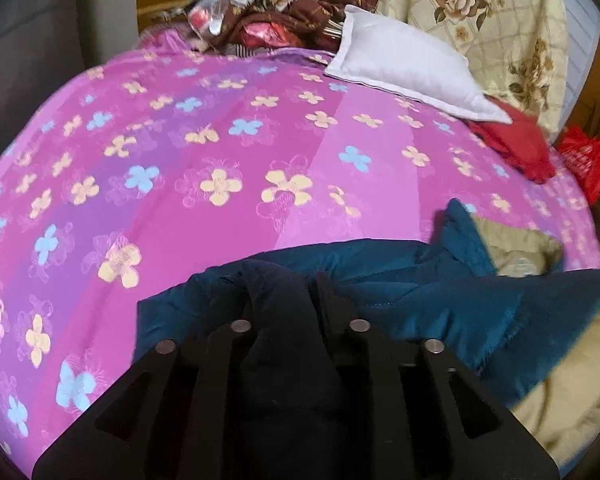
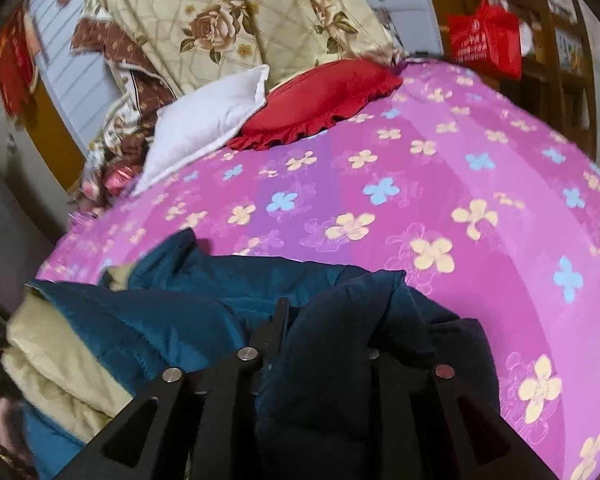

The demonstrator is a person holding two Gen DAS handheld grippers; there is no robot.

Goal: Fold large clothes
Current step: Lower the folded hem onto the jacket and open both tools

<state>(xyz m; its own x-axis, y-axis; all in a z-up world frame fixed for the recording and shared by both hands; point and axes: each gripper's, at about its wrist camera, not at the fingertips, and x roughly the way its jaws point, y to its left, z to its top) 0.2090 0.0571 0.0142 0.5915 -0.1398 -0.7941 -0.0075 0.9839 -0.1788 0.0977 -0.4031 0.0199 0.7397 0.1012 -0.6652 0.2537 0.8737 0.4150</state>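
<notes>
- Two black tongs, left gripper (image 1: 288,280) and right gripper (image 2: 324,312), each have teal padded jacket (image 1: 400,280) fabric bunched between the jaws; grip unclear.
- Jacket sits at the near edge of the pink flowered bedsheet (image 2: 440,168).
- White pillow (image 2: 208,120), red ruffled cushion (image 2: 324,96), rose-print quilt (image 2: 236,12) piled behind.

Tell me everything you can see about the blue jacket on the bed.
The blue jacket is teal, quilted and slightly shiny, with a cream fleecy lining showing at its edge. It lies crumpled at the near edge of the pink flowered bedspread. Folds of it bunch up between the left tongs and the right tongs.
</notes>
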